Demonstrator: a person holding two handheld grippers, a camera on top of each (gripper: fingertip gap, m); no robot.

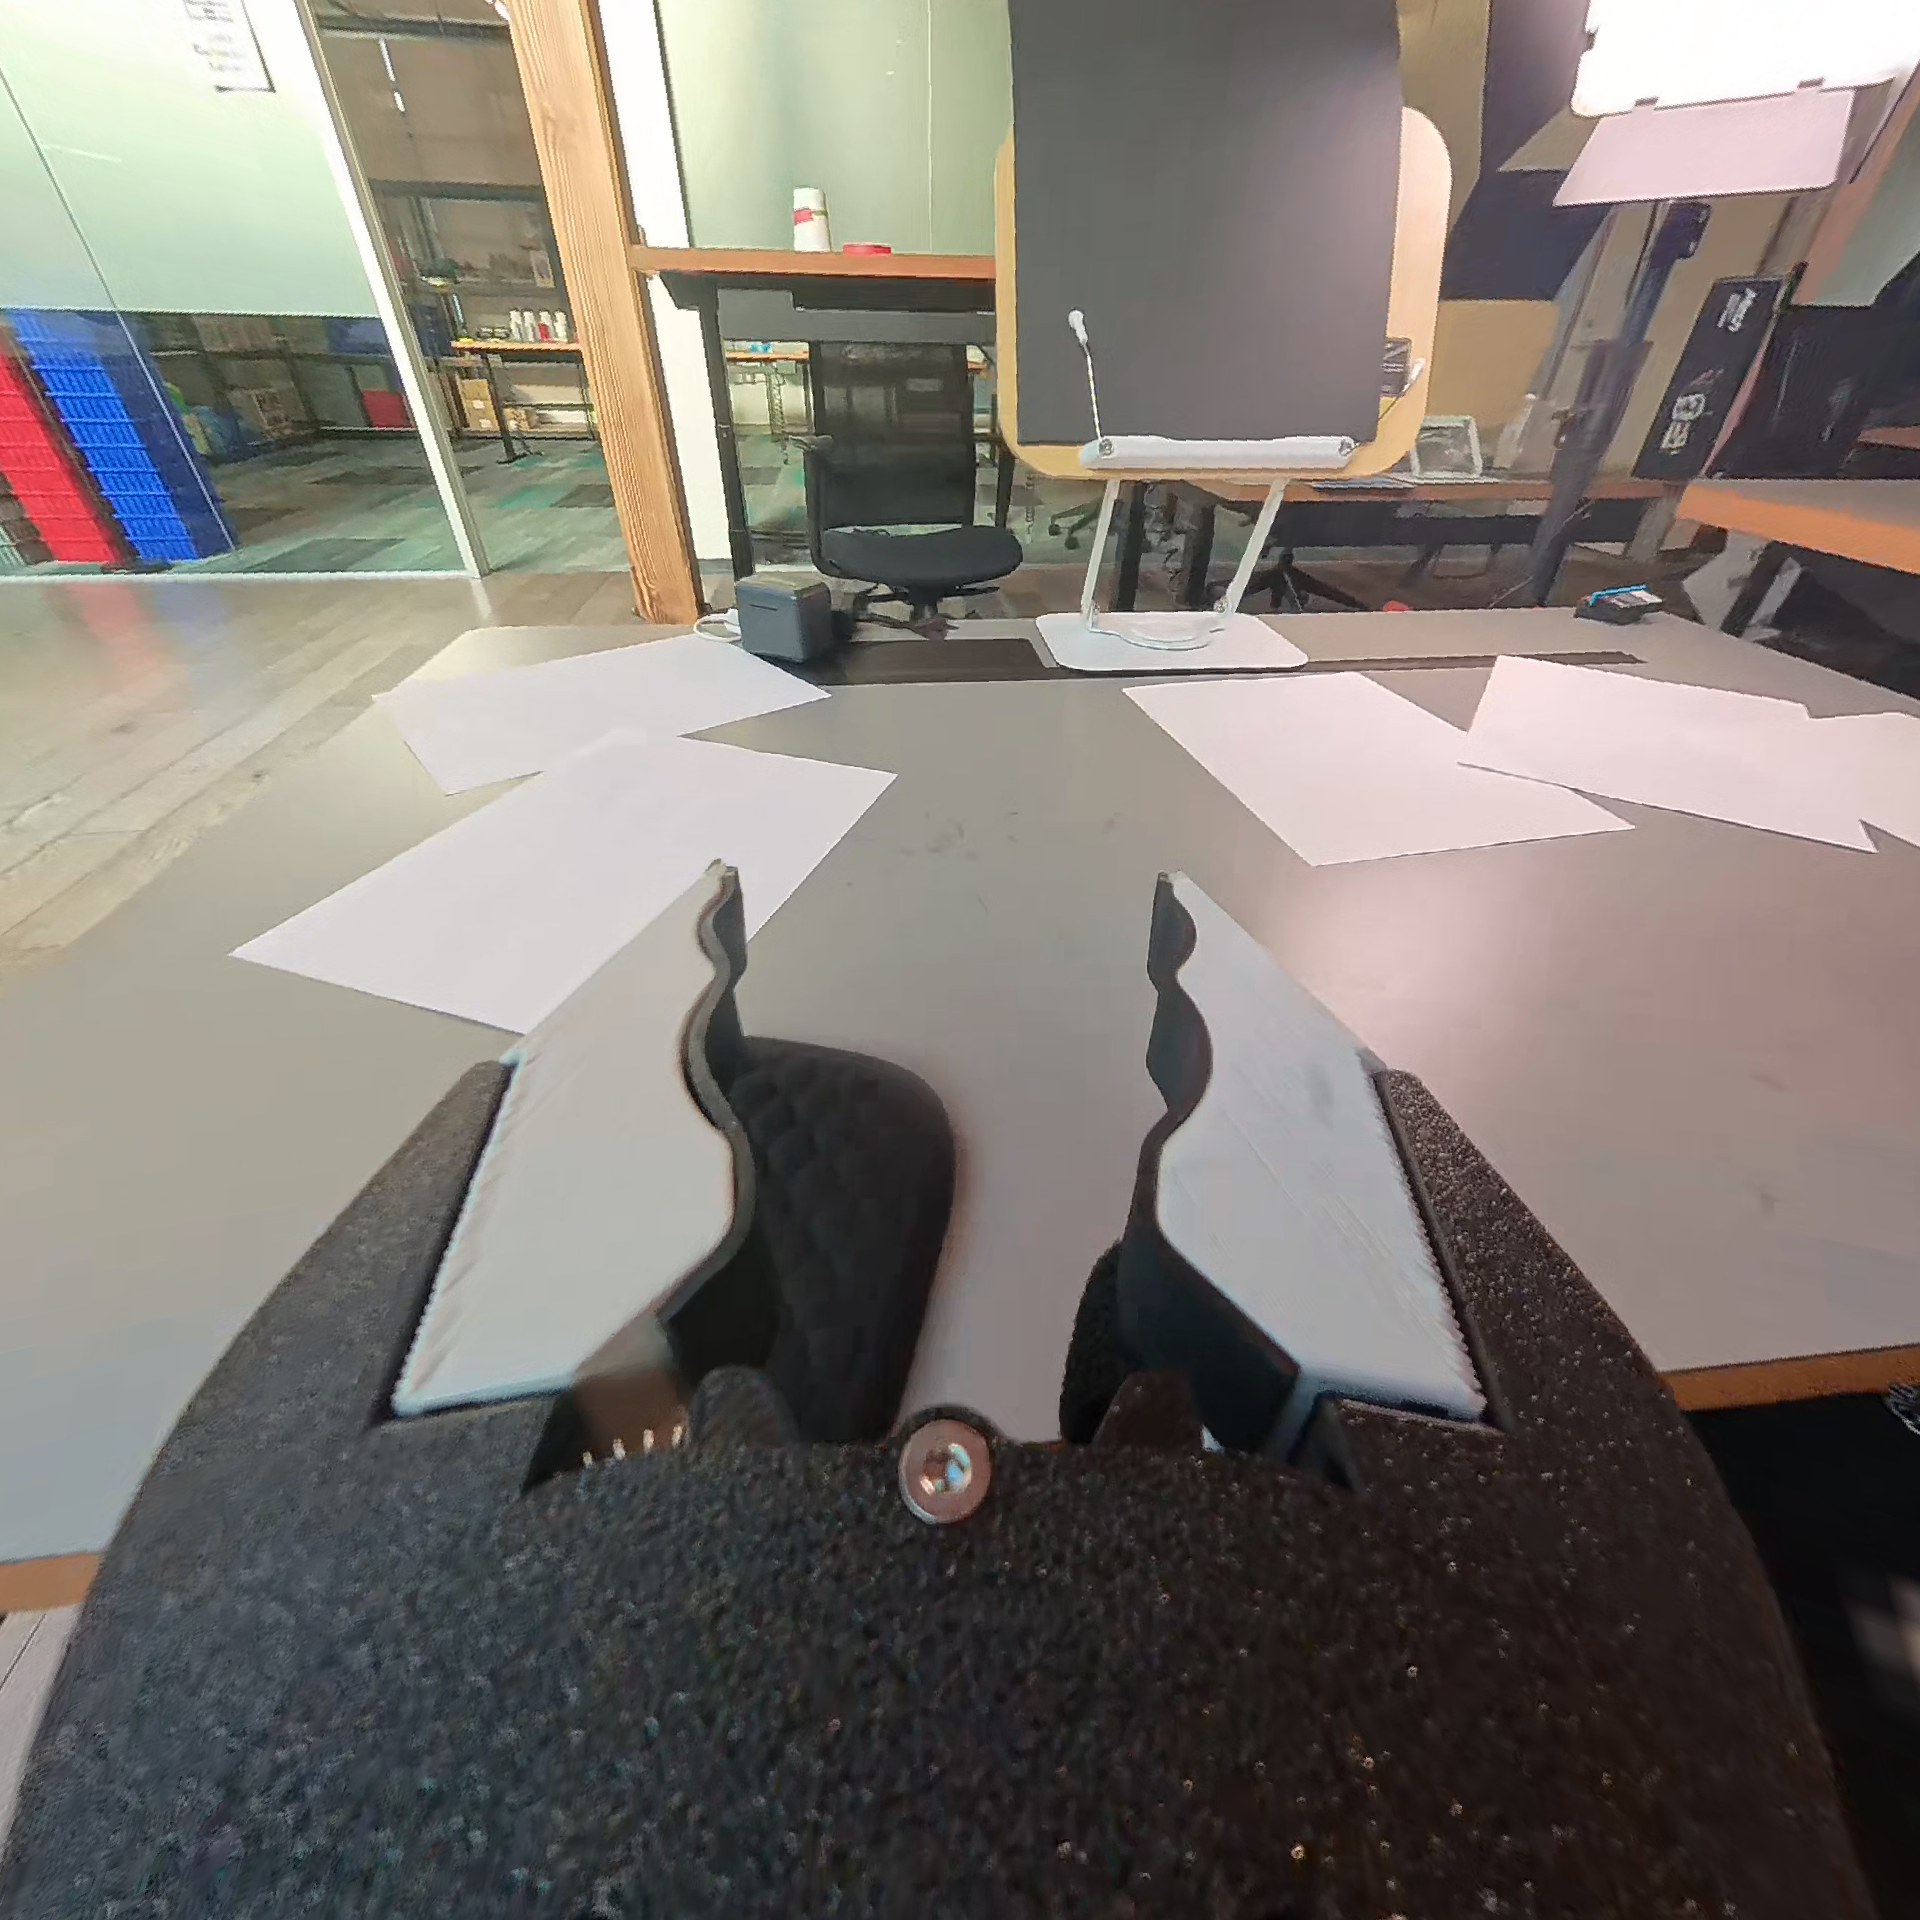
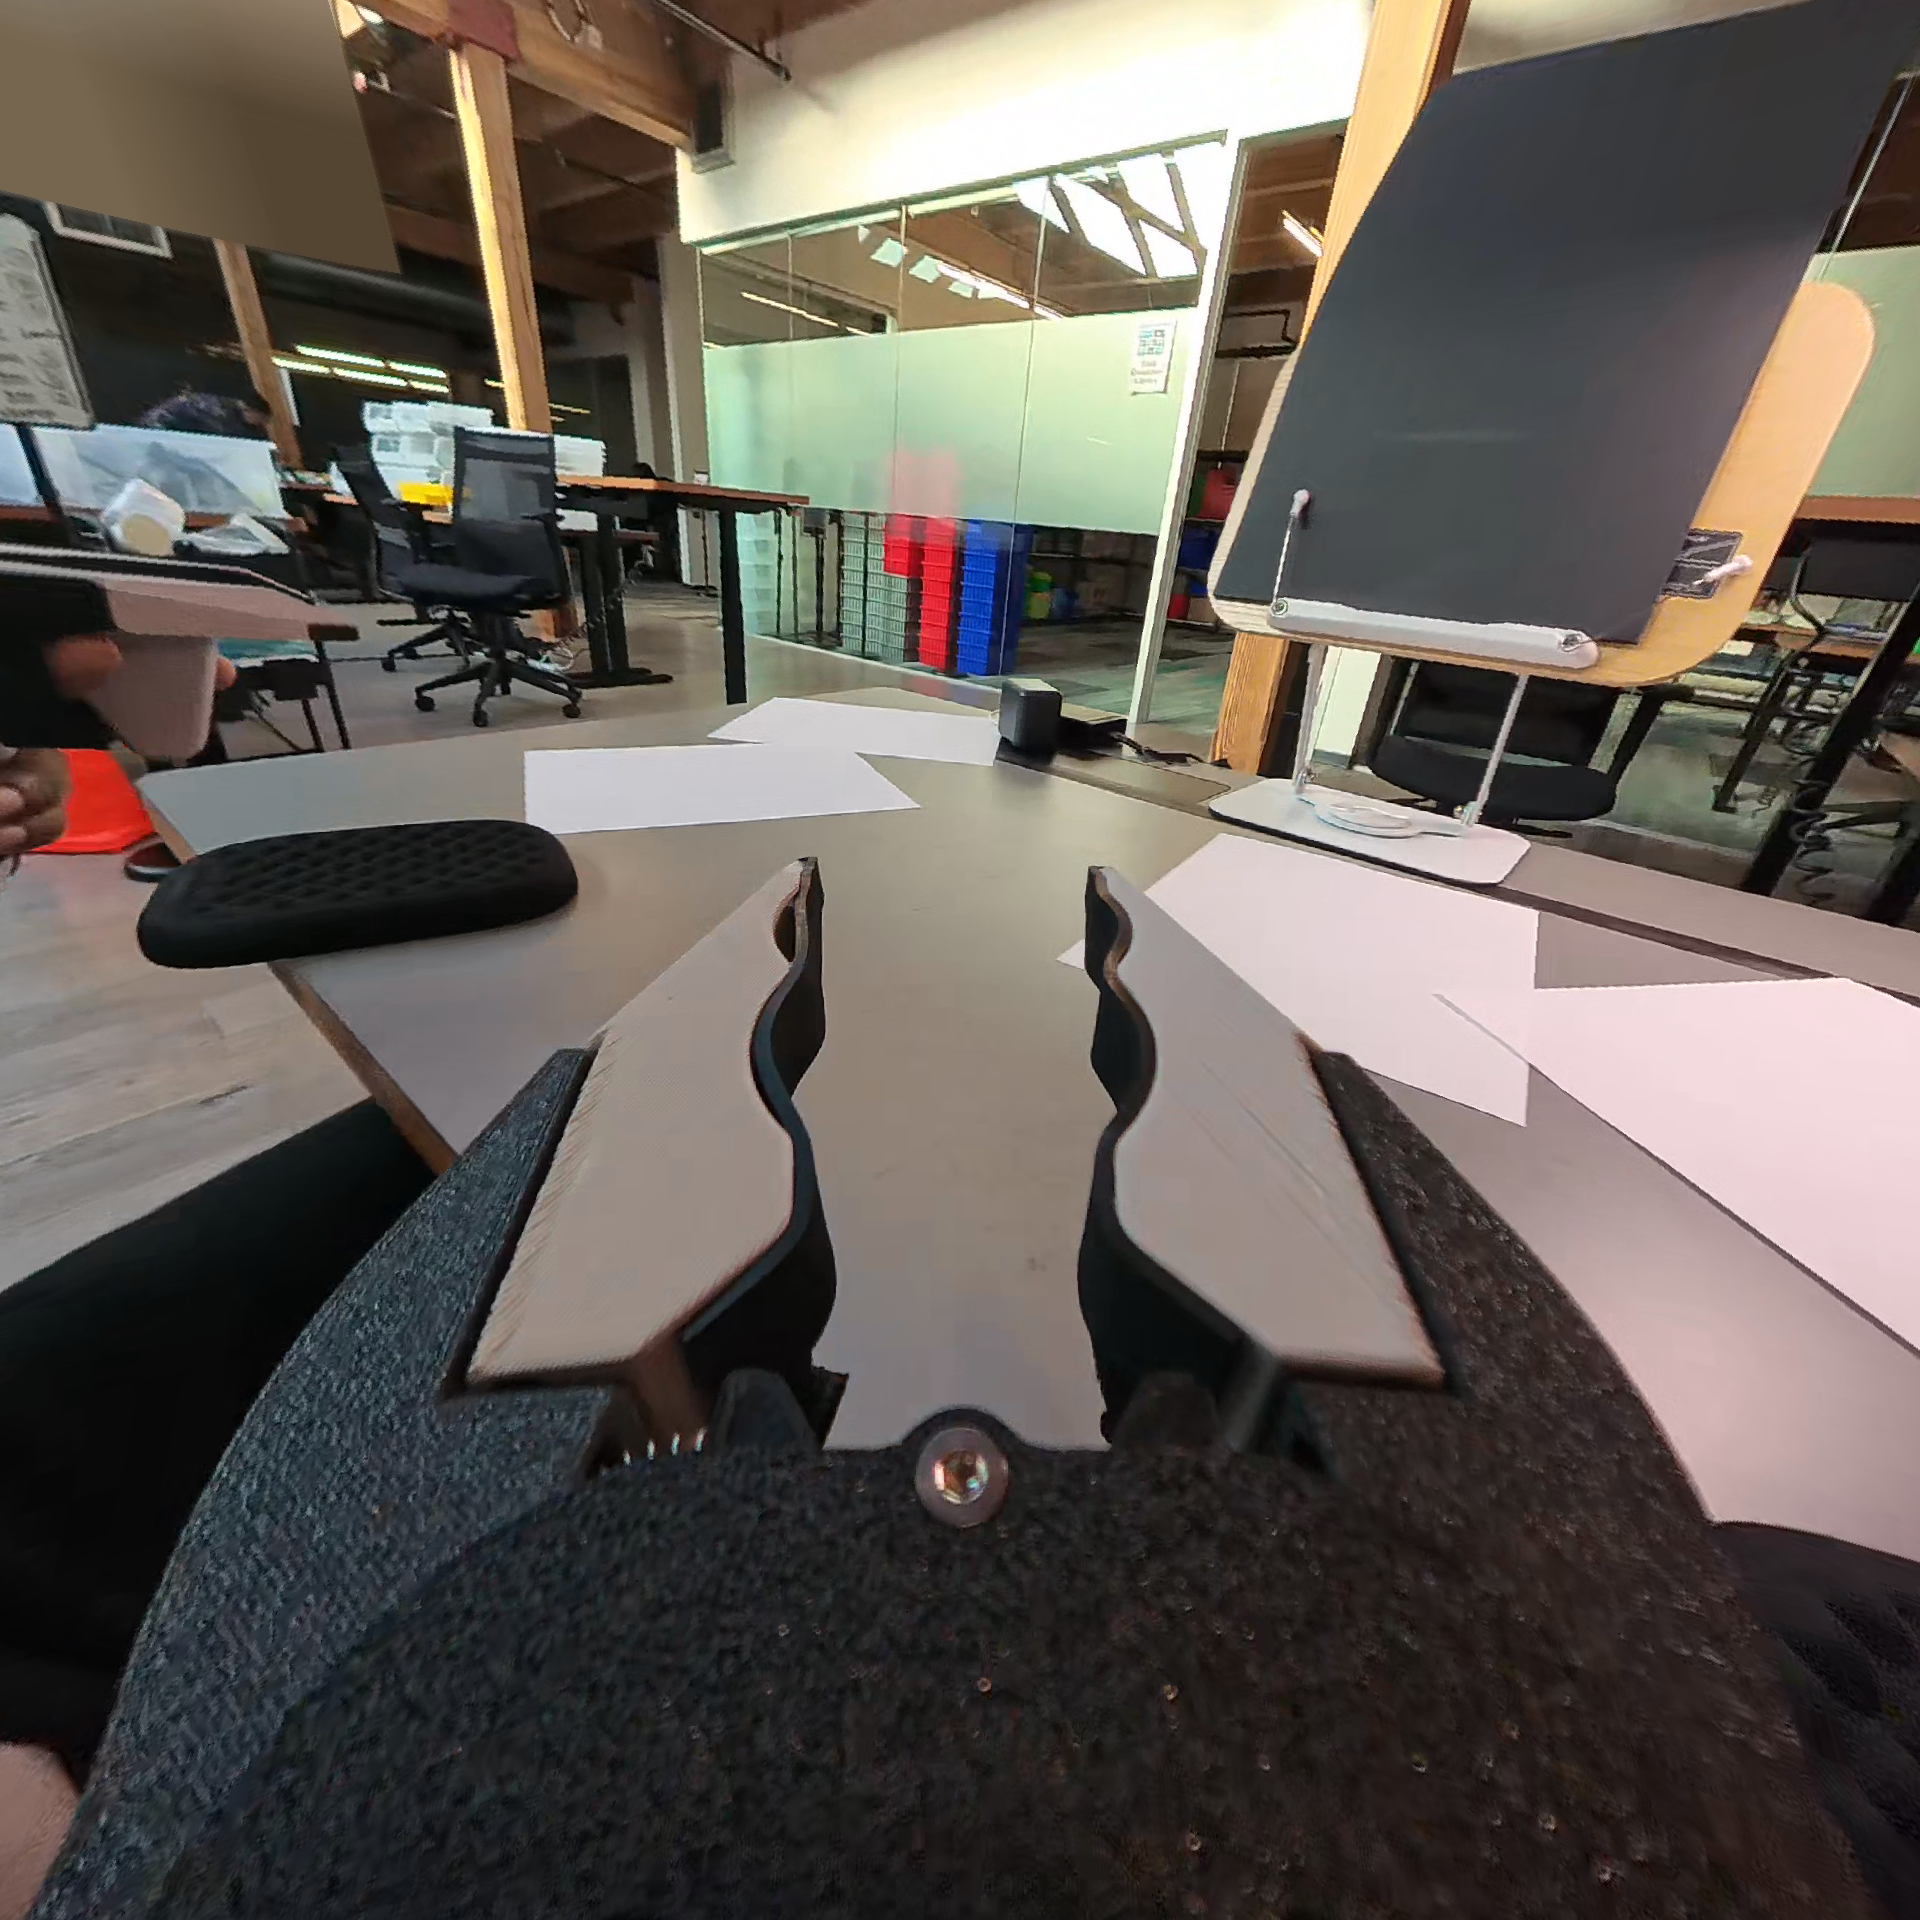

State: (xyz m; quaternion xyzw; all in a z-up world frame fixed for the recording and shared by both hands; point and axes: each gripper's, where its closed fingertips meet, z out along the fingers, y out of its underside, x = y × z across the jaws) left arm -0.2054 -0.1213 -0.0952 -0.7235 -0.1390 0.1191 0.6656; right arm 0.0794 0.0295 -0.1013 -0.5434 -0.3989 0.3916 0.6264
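Observation:
My left gripper is open and empty above the grey table. A black honeycomb wrist pad lies right under it, between the fingers. A white sheet of paper lies just ahead to its left. My right gripper is open and empty over bare table. The same black pad lies at the table's left corner in the right wrist view. White sheets lie to its right, another ahead left.
A white stand holding a black board on a wooden panel stands at the table's far edge; it also shows in the right wrist view. A small dark box sits by it. More sheets lie right. Office chairs and desks stand beyond.

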